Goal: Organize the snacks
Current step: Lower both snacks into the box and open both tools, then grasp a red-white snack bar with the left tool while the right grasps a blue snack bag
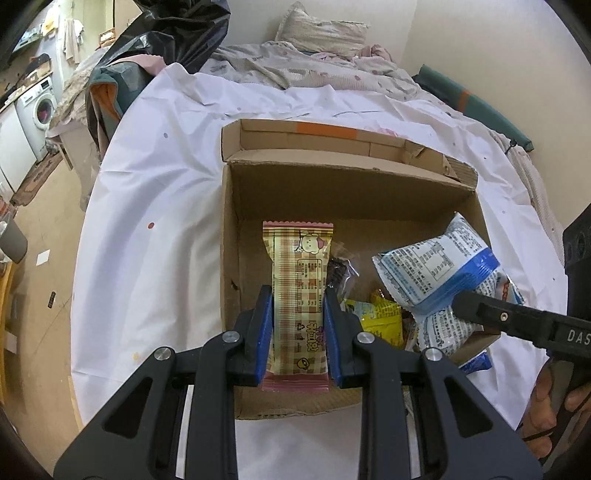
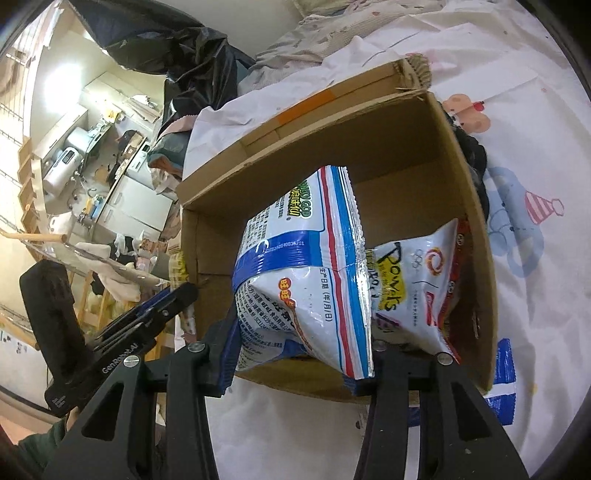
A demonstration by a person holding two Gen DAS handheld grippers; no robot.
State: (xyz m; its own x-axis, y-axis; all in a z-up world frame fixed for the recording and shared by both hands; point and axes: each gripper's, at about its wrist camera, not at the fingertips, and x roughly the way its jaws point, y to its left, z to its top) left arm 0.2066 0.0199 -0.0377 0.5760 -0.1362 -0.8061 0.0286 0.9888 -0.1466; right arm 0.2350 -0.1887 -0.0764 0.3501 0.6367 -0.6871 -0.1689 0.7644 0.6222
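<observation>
An open cardboard box (image 1: 232, 229) sits on a white sheet. My left gripper (image 1: 298, 295) is shut on a long checked snack bar (image 1: 299, 295) and holds it over the box's left half. My right gripper (image 2: 295, 332) is shut on a white and blue snack bag (image 2: 314, 295) over the box (image 2: 424, 155); the bag also shows in the left wrist view (image 1: 436, 266). The box holds a yellow packet (image 1: 384, 321), a dark wrapped snack (image 1: 338, 273) and a white bag with red print (image 2: 417, 280).
The white sheet (image 1: 155, 206) covers a bed with a rumpled quilt and pillow (image 1: 321, 33) behind the box. A black plastic bag (image 1: 177, 33) is at the back left. The floor and a washing machine (image 1: 40, 107) lie to the left.
</observation>
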